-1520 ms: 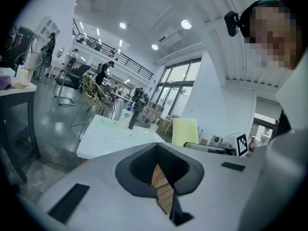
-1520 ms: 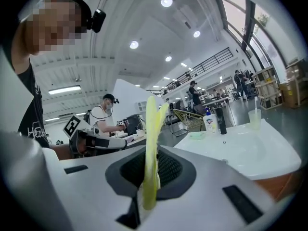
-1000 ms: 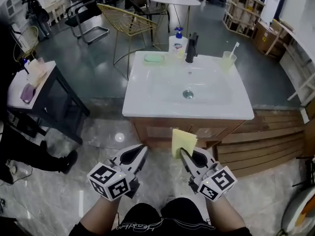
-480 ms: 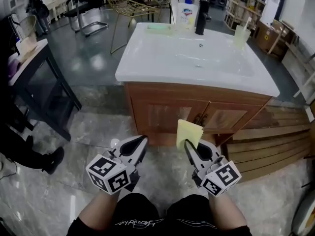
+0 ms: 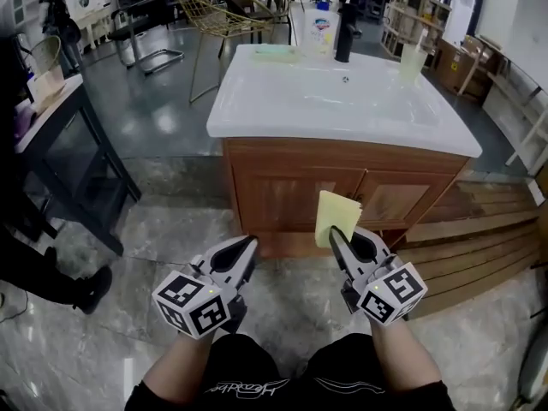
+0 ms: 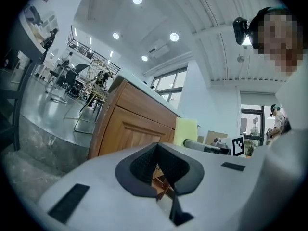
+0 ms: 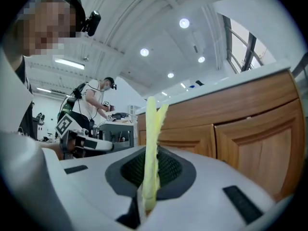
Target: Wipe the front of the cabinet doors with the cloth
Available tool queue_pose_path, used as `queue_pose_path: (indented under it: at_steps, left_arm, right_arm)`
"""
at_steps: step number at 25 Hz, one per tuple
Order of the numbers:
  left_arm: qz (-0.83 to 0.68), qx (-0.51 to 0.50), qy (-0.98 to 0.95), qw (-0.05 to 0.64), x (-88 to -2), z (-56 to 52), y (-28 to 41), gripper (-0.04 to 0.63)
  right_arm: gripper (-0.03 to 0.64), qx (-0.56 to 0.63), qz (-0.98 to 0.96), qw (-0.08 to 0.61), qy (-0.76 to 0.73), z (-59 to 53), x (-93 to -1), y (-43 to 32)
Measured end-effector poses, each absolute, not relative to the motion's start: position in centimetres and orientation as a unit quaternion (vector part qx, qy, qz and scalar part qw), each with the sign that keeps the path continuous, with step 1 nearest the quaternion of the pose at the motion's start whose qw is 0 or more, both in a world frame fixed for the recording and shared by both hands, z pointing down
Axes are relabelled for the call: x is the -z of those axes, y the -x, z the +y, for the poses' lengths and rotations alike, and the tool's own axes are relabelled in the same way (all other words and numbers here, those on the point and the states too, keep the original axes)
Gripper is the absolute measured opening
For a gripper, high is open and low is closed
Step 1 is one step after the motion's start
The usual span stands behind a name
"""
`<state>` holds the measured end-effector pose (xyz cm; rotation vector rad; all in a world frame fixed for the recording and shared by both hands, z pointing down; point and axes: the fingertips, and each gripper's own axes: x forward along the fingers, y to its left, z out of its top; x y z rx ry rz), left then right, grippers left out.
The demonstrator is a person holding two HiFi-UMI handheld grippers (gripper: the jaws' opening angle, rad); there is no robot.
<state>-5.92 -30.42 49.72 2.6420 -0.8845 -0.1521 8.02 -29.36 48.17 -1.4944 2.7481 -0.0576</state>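
A folded yellow cloth [image 5: 336, 217] stands up from my right gripper [image 5: 336, 236], whose jaws are shut on its lower edge; it shows edge-on in the right gripper view as the cloth [image 7: 151, 148]. Just beyond it are the wooden cabinet doors [image 5: 295, 199] under a white sink top [image 5: 257, 110], and the cabinet doors [image 7: 240, 138] fill the right gripper view's right side. The cloth hangs a little short of the doors. My left gripper [image 5: 246, 248] is shut and holds nothing, low and left of the cloth. The left gripper view shows the cabinet [image 6: 126, 129] from its side.
A black side table [image 5: 60, 144] stands at the left. Wooden steps [image 5: 479, 238] lie right of the cabinet. On the sink top stand a faucet [image 5: 345, 34], a soap bottle [image 5: 321, 32] and a cup [image 5: 413, 58]. Chairs stand behind it.
The view has dropped lower, so the cabinet doors now show in front of me. The right gripper and its cloth have risen slightly toward the doors. The left gripper has barely moved.
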Motion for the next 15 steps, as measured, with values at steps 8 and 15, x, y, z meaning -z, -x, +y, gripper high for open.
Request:
queue_pose_path:
  at_steps: [8,15]
  left_arm:
    - [-0.335,0.059,-0.927,0.156,-48.5,-31.2,8.1,0.005]
    - [-0.355,0.061,-0.920,0.154,-48.7,-31.9,9.9,0.005]
  right_arm:
    - [0.041,-0.043,0.909,0.041,0.412,-32.0,-42.0,-0.9]
    - [0.040,-0.020,0.922,0.082,0.377,-35.2,-43.0,3.9]
